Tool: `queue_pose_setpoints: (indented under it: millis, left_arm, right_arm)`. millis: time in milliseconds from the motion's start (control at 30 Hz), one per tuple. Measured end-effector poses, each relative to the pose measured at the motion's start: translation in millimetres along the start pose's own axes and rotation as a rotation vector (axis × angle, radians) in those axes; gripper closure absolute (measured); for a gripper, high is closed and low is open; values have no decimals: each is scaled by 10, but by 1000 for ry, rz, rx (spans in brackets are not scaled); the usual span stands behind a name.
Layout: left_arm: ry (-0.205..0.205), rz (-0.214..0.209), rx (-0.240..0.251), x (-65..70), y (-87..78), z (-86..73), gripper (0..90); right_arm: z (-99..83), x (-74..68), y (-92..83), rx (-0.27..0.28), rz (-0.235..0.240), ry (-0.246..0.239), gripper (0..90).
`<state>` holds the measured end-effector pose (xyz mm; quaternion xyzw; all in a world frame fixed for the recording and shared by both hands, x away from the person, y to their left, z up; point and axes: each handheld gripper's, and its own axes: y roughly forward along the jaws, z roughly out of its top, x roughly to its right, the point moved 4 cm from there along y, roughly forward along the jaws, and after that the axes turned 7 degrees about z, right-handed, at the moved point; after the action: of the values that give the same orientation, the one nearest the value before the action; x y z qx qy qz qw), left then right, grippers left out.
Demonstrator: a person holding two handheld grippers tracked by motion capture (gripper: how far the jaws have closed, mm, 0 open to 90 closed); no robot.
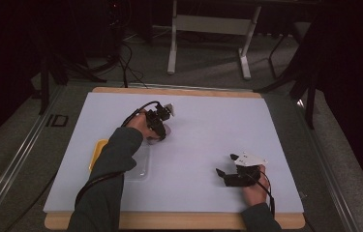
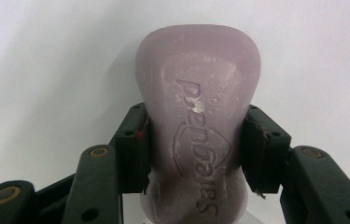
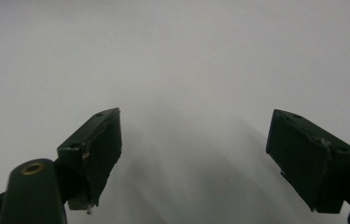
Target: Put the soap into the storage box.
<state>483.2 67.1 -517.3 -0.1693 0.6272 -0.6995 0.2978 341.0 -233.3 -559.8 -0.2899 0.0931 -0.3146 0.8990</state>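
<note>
Left gripper view: fingers (image 2: pixel 134 149) clamp a purple soap bar (image 2: pixel 197 116); right gripper (image 3: pixel 193 154) gapes wide, holding nothing.

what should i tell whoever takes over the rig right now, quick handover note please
Left gripper: shut on the pale purple soap bar, jaws pinching its narrow waist, embossed side facing the camera. In the high view it is over the white mat, just beyond the clear tray.
Right gripper: open, holding nothing, low over bare mat at the near right.
The yellow item lies beside the tray, partly hidden by the left sleeve.
Done: soap gripped.
Left: probably setting the soap down, perhaps in the tray; that is a guess.
</note>
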Motion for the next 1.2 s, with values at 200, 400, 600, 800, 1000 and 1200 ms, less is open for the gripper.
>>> queue_pose_setpoints:
  millis: [200,400,600,800,1000,1200]
  left_arm:
    - [-6,-6,-3,8,-75,-40,498]
    - [2,12,-18,42,-115,-88,498]
    - [-29,22,-32,9,-137,-174,498]
    - [-48,31,-31,-17,-169,-265,498]
    - [-67,31,-29,-43,-225,-346,498]
    - [-83,36,-14,-52,-307,-407,498]
  right_arm:
    - [0,-1,-1,2,-1,0,177]
    - [0,-1,-5,2,-3,1,177]
    - [-1,0,-7,2,-3,-1,177]
    - [0,-2,-7,3,-4,-1,177]
    - [0,-4,-8,4,-4,0,177]
    - [0,-5,-9,5,-5,1,177]
